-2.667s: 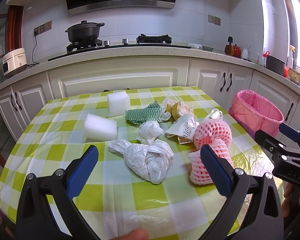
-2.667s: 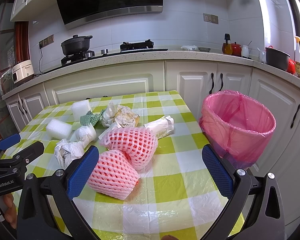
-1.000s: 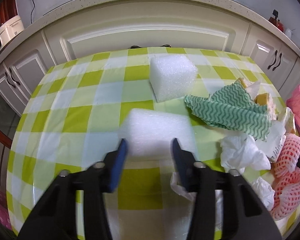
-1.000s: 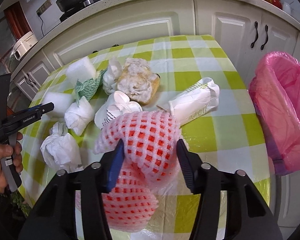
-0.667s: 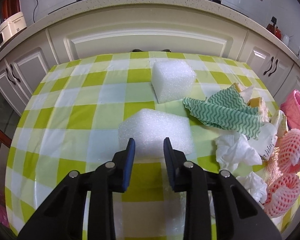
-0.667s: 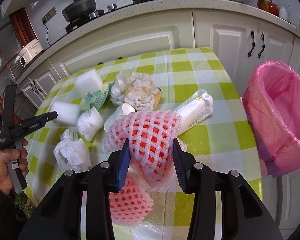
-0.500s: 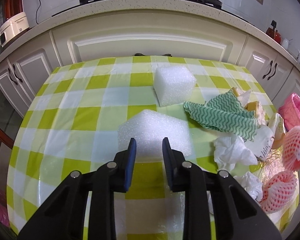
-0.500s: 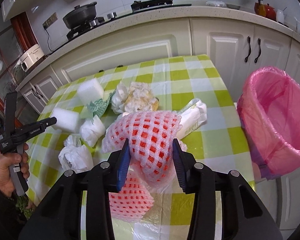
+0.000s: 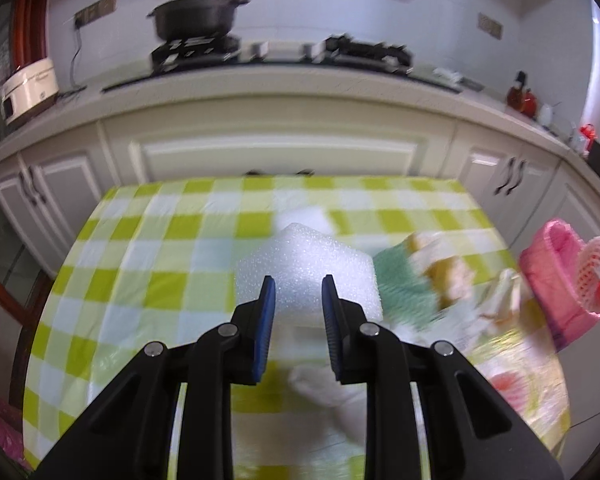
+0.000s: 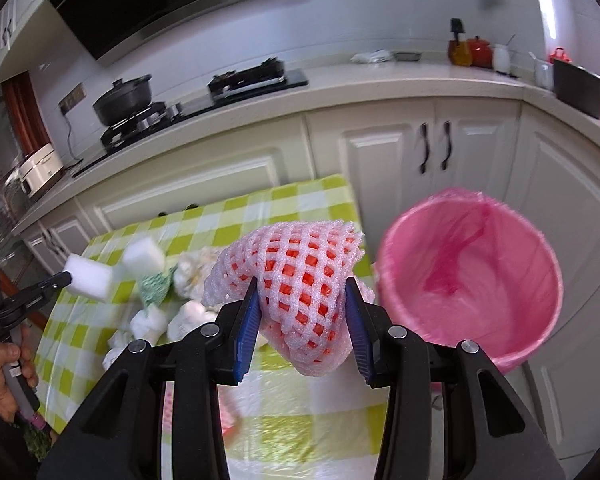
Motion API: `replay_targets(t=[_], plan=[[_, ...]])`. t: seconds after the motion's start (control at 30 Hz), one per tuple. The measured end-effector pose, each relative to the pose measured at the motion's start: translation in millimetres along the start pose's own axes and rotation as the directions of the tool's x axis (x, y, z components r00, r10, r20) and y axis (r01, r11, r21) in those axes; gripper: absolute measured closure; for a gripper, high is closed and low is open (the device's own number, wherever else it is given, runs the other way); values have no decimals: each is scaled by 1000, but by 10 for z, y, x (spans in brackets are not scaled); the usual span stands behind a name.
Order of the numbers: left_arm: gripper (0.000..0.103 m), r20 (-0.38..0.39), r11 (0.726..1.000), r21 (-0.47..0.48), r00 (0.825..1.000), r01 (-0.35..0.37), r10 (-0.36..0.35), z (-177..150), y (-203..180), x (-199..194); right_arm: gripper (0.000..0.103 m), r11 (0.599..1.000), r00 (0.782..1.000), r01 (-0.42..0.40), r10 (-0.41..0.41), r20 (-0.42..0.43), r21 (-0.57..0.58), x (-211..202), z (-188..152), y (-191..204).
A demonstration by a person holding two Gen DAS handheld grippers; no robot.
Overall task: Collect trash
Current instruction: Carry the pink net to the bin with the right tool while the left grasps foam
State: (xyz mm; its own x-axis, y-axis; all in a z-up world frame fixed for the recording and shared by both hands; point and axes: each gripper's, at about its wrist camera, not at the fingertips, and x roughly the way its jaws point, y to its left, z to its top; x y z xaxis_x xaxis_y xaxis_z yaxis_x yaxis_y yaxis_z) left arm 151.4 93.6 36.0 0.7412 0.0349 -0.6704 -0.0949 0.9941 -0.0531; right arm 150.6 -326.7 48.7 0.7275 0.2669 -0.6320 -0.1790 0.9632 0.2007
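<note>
My left gripper (image 9: 298,286) is shut on a white foam block (image 9: 306,258) and holds it above the green-checked table (image 9: 140,248); the block also shows in the right wrist view (image 10: 88,276). My right gripper (image 10: 300,292) is shut on a pink foam fruit net (image 10: 296,276), lifted off the table and just left of the pink-lined trash bin (image 10: 468,276). That net (image 9: 596,264) shows by the bin (image 9: 552,264) in the left wrist view.
A second white foam block (image 10: 144,254), a green wavy cloth (image 10: 154,284), crumpled white bags (image 10: 148,320) and another pink net (image 10: 228,412) lie on the table. White cabinets (image 10: 432,152) and a counter with a stove stand behind.
Both grippers have risen with their loads. The left has lifted the foam block off the table. The right has carried the pink net to the right, close to the bin.
</note>
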Motion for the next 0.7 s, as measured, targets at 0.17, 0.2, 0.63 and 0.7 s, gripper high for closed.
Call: replay_targets(t=[0.17, 0.2, 0.63, 0.7], plan=[[80, 63, 986, 45, 985, 158, -161, 249, -690, -192, 62, 996, 995, 92, -93, 42, 14, -91, 151, -379], [80, 77, 979, 65, 977, 193, -198, 298, -882, -227, 62, 994, 993, 109, -110, 47, 16, -91, 160, -438], [84, -14, 842, 216, 864, 494, -503, 654, -3006, 72, 61, 972, 974, 216, -221, 48, 97, -41, 230, -1295], [91, -35, 830, 219, 854, 513, -519, 688, -3247, 187, 61, 969, 973, 222, -227, 43, 108, 3, 234, -1400]])
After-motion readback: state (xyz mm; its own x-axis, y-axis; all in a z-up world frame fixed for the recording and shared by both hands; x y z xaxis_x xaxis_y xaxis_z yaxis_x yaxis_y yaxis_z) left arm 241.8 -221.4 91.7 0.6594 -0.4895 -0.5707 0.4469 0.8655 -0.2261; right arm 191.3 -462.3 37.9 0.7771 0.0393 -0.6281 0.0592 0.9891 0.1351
